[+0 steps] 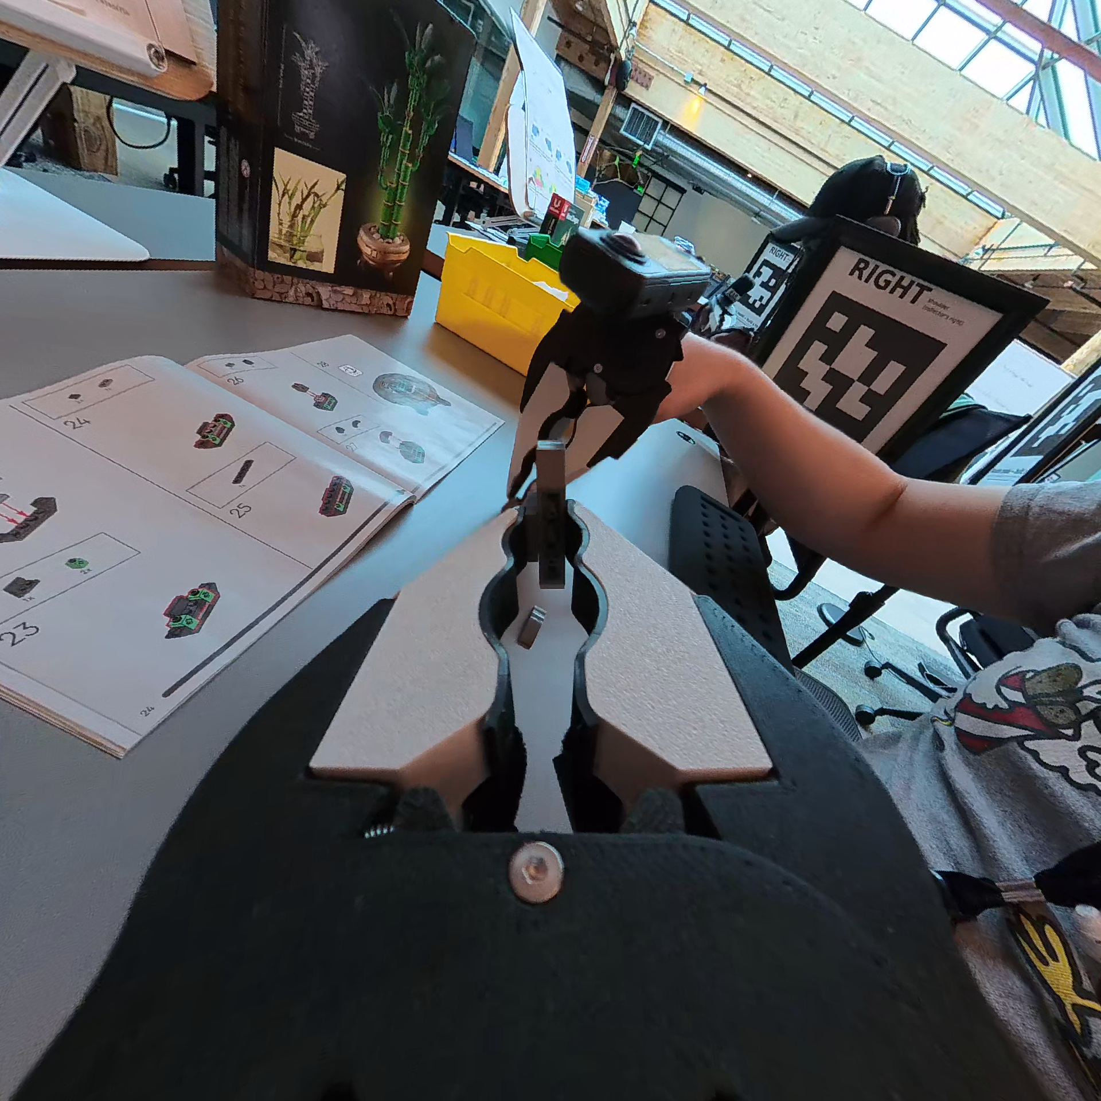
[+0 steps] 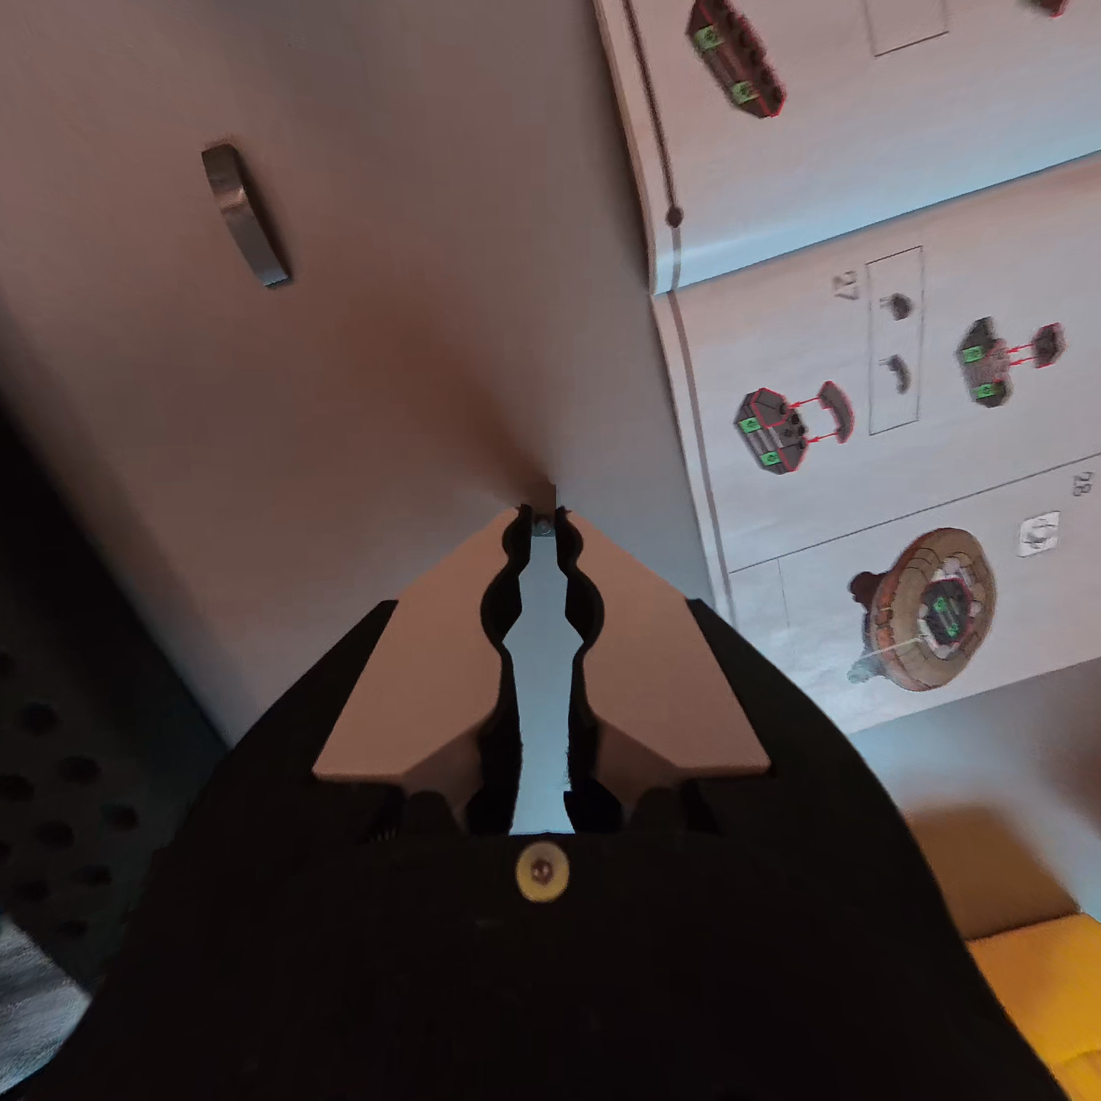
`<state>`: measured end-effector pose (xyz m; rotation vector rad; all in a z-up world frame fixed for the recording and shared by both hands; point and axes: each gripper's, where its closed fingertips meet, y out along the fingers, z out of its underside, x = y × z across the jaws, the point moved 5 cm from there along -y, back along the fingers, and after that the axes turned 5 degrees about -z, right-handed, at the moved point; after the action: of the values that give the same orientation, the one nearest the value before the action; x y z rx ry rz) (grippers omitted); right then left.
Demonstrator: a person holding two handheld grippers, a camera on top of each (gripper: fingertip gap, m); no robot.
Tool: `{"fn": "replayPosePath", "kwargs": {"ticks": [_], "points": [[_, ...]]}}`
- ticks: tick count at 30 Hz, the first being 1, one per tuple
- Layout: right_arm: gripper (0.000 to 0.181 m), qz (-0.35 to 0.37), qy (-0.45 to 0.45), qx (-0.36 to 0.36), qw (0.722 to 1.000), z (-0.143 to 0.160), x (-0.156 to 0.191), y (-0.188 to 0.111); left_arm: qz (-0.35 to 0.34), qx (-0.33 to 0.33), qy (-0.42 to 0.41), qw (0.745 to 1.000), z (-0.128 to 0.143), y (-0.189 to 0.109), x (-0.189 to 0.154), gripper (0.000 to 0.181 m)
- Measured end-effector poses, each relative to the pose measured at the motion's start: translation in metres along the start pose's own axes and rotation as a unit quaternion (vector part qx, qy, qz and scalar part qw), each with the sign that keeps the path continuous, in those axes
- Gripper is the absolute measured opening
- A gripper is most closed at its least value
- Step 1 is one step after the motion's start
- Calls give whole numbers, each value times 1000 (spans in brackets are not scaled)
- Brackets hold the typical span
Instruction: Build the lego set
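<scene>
The left gripper (image 1: 545, 518) pinches a dark lego piece (image 1: 551, 545) between its tips, the piece's long axis running away from the camera toward the right gripper (image 1: 560, 470). That gripper (seen from the left wrist view) comes down from above with its fingers closed around a small pale part (image 1: 549, 445) at the far end of the dark piece. In its own view, the right gripper's tips are nearly together on a tiny pale part (image 2: 542, 527).

The open instruction booklet (image 1: 196, 506) lies flat on the grey table (image 1: 77, 834). A small dark brick (image 1: 531, 627) rests on bare tabletop right of the booklet, clear of its edge. Beyond the booklet stand the set's box (image 1: 333, 155) and a yellow bin (image 1: 500, 298). A curved dark piece (image 2: 244, 214) lies alone on the table, well apart from the booklet.
</scene>
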<state>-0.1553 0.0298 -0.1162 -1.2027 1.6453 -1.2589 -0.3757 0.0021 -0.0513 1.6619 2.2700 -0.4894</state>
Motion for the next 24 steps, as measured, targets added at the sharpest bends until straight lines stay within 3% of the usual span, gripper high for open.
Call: {"fn": "replayPosePath", "kwargs": {"ticks": [1, 3, 5, 7, 9, 11, 12, 14, 18, 24], "points": [[6, 3, -6, -11, 1000, -2, 0, -4, -1, 1, 1, 1000, 0, 0, 0, 9], [6, -6, -3, -80, 997, -14, 6, -26, 4, -6, -1, 1000, -1, -1, -2, 9], [6, -4, 7, -232, 973, -41, 7, -63, 22, -18, -12, 1000, -5, -1, -5, 9], [6, -36, 36, -423, 905, -65, 8, -101, 37, -26, -28, 999, -7, -2, -7, 9], [6, -139, 79, -573, 804, -80, 11, -119, 40, -22, -37, 998, -7, -1, -7, 9], [5, -251, 124, -628, 726, -91, 14, -110, 41, -12, -45, 998, -4, 0, -6, 9], [6, -295, 144, -626, 707, -97, 17, -99, 42, -9, -50, 998, -3, 1, -6, 9], [6, -331, 164, -619, 693, -109, 23, -83, 54, -7, -63, 996, -2, 1, -7, 9], [6, -310, 143, -594, 729, -124, 36, -70, 76, -8, -91, 993, -4, -1, -7, 9], [6, -330, 152, -578, 730, -131, 45, -56, 86, -1, -128, 988, -1, 1, -3, 9]]}}
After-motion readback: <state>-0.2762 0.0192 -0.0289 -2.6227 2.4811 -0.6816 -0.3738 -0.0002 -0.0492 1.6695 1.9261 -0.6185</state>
